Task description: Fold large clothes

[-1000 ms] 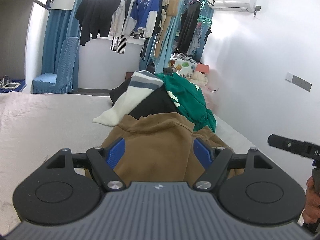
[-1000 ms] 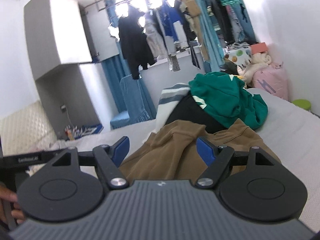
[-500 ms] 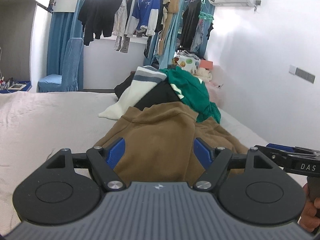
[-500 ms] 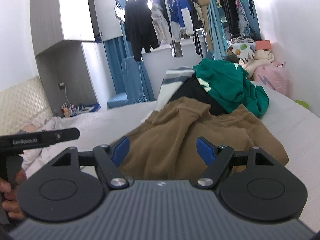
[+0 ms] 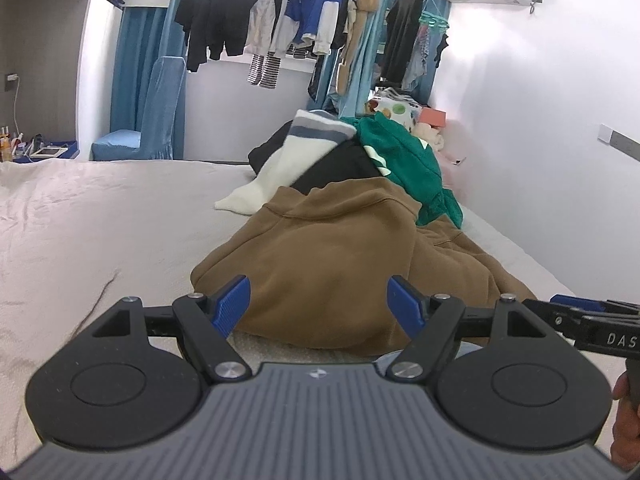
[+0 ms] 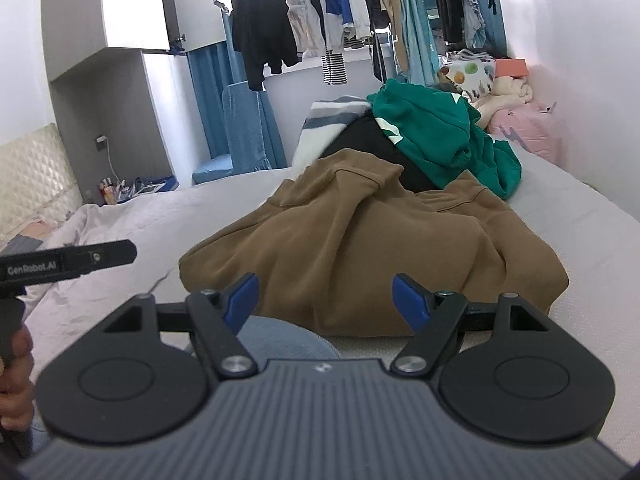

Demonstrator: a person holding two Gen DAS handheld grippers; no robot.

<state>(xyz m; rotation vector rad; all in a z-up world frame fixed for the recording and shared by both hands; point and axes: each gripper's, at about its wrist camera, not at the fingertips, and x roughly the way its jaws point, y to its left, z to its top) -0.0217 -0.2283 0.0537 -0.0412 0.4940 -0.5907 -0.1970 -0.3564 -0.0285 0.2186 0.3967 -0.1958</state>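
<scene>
A brown hoodie (image 5: pixel 340 256) (image 6: pixel 360 236) lies crumpled on the bed, nearest of a heap of clothes. Behind it lie a black garment (image 5: pixel 340 164), a white sweater with grey stripes (image 5: pixel 288 160) and a green hoodie (image 5: pixel 404 160) (image 6: pixel 436 136). My left gripper (image 5: pixel 319 298) hovers open just before the brown hoodie's near hem, nothing between its blue pads. My right gripper (image 6: pixel 324 296) is open too, facing the same hem from the right side. Each view shows the other gripper at its edge, held by a hand.
The pale bed sheet (image 5: pixel 100 220) stretches left of the heap. A white wall (image 5: pixel 540 140) runs along the bed's right side. Clothes hang on a rail (image 5: pixel 304 12) at the window, with a blue-covered chair (image 5: pixel 156 120) beneath. A grey-blue cloth (image 6: pixel 280 336) lies under my right gripper.
Both grippers have sunk toward the bed and come nearer the brown hoodie's front hem. The right view has levelled from a tilt. Jaws stayed wide.
</scene>
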